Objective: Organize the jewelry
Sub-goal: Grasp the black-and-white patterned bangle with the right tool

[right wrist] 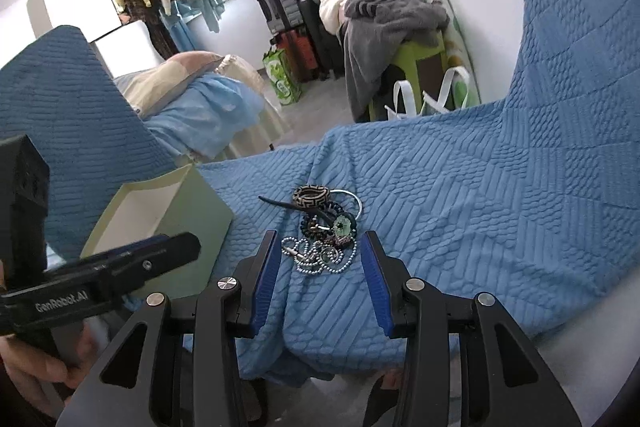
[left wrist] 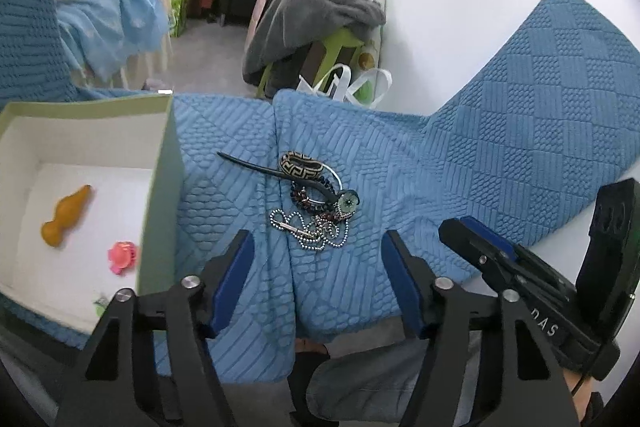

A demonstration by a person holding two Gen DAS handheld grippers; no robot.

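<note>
A small heap of jewelry (left wrist: 316, 205) lies on a blue quilted cover (left wrist: 500, 155) near the front edge of the seat. In the heap: a black-and-tan patterned ring-shaped band (left wrist: 301, 166) at the far side, a thin silver hoop (left wrist: 338, 175) just beside it, a dark hair stick (left wrist: 272, 173) lying across the top with a round green ornament at its end, a dark beaded bracelet (left wrist: 304, 198) and a silver ball chain (left wrist: 312, 233) tangled at the near side.

To the left of the heap stands an open pale-green box (left wrist: 160, 195) with a white inside — 2 things lie on its floor, an orange gourd-shaped piece (left wrist: 66, 223) and a pink clip (left wrist: 122, 257), apart from each other.

The left tongs (left wrist: 318, 287) are held short of the chain, their blue pads (left wrist: 232, 287) standing well apart with nothing between them. The right tongs (right wrist: 320, 281) are also parted, less widely, and empty — the chain lies just ahead of their tips, untouched. In the right wrist view a hand (right wrist: 36, 367) grips the left tool's handle at the lower left.

Behind, clothes are piled on a green stool (right wrist: 420, 55).
</note>
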